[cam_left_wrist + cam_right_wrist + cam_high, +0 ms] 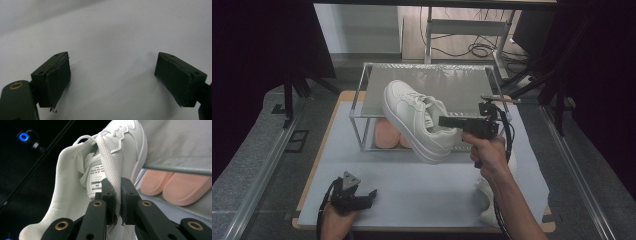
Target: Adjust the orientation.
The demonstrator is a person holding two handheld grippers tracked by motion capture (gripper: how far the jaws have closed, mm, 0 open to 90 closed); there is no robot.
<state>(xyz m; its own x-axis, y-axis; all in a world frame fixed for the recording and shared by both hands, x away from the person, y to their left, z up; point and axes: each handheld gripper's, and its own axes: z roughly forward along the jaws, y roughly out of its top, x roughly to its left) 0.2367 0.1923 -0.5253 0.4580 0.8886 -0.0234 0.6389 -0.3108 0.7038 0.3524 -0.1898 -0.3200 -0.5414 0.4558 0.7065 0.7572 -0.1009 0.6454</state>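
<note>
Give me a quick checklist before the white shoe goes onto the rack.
1. Grip: right gripper is shut on the collar of the white shoe: ok.
2. Shoe off the table, toe over the rack's top shelf: ok.
3. Landing spot on the top shelf bare: ok.
4. Lower shelf holds pink soles, apart from the held shoe: ok.
5. Left gripper open over the table, out of the way: ok.
6. Whether the shoe's toe already touches the shelf: cannot tell.

The sneaker (414, 120) hangs before the rack (362, 107), the slippers (389, 135) on its lower shelf behind it.
</note>
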